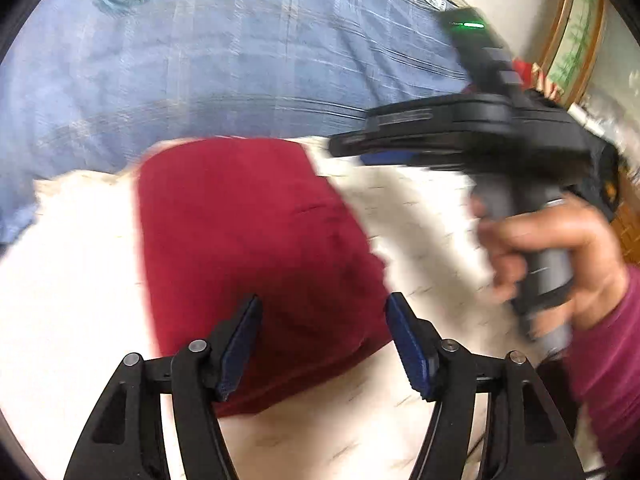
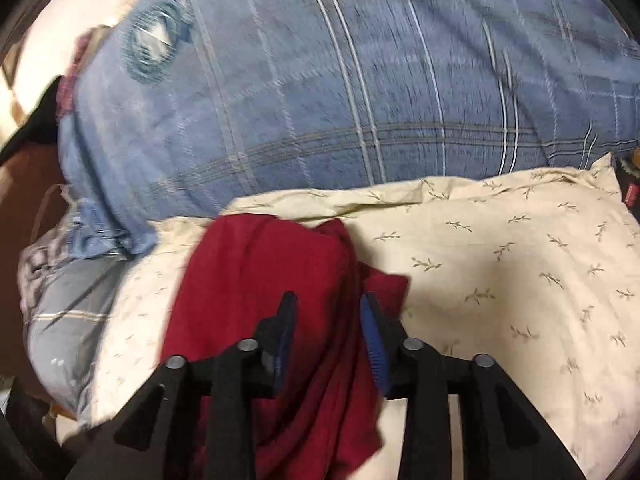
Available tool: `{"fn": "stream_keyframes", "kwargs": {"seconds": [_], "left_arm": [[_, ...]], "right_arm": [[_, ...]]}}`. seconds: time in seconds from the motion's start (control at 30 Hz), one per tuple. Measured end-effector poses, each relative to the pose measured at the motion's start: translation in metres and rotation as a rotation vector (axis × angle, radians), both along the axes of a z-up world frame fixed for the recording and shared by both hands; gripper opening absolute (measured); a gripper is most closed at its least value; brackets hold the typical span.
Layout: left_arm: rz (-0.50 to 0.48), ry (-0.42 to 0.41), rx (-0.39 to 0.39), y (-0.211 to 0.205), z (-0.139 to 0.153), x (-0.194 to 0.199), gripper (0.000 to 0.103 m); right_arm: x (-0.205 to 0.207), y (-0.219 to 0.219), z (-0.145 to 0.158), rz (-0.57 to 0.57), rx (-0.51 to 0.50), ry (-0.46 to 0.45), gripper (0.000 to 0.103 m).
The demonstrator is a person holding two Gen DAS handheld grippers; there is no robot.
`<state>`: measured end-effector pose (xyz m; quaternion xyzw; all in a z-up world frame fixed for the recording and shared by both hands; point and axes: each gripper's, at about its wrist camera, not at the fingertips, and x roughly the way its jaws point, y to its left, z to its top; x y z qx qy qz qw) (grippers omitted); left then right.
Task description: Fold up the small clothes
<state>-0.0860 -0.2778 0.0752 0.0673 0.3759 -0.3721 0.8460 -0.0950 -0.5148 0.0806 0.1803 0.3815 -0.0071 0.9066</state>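
I see a matt, soft-looking dark red cloth garment (image 2: pixel 260 280) on a cream sprig-printed cotton-like pillowcase (image 2: pixel 500 248), a blue checked woven blanket (image 2: pixel 320 80) behind, and my left hand-held gripper (image 1: pixel 322 344) in matt black plastic with what seem ribbed blue rubber pads (image 1: pixel 408 348).

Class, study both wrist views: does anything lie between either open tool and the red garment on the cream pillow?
Nothing visible does. The left tool and the right tool both hang open directly over the red garment, which lies uncovered on the cream pillow.
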Motion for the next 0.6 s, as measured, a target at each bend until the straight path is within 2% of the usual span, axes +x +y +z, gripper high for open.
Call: {"fn": "stream_keyframes", "kwargs": {"seconds": [0.03, 0.13, 0.23, 0.3, 0.33, 0.37, 0.5, 0.53, 0.6], "left_arm": [[0.02, -0.021, 0.009, 0.011, 0.002, -0.003, 0.065], [0.099, -0.053, 0.046, 0.035, 0.002, -0.01, 0.065], [0.156, 0.005, 0.038, 0.046, -0.003, -0.006, 0.065], [0.168, 0.037, 0.02, 0.051, -0.005, -0.004, 0.065], [0.176, 0.04, 0.021, 0.052, -0.007, -0.002, 0.065], [0.182, 0.039, 0.027, 0.051, -0.009, 0.001, 0.065], [0.168, 0.022, 0.039, 0.056, -0.01, -0.005, 0.065], [0.169, 0.015, 0.045, 0.055, -0.015, 0.0, 0.065], [0.178, 0.003, 0.051, 0.057, -0.021, 0.009, 0.065]], "right_arm": [[-0.005, 0.005, 0.003, 0.017, 0.012, -0.007, 0.052], [-0.022, 0.023, 0.002, 0.071, 0.052, -0.014, 0.059], [-0.02, 0.046, -0.012, 0.113, 0.042, 0.019, 0.058], [-0.019, 0.058, -0.026, 0.123, -0.017, 0.063, 0.049], [-0.024, 0.06, -0.034, 0.119, -0.043, 0.08, 0.027], [-0.028, 0.062, -0.04, 0.121, -0.055, 0.091, 0.016], [-0.055, 0.051, -0.054, 0.106, -0.036, 0.064, 0.012], [-0.062, 0.047, -0.056, 0.093, -0.034, 0.059, 0.003], [-0.071, 0.04, -0.062, 0.047, -0.079, 0.084, 0.0]]}}
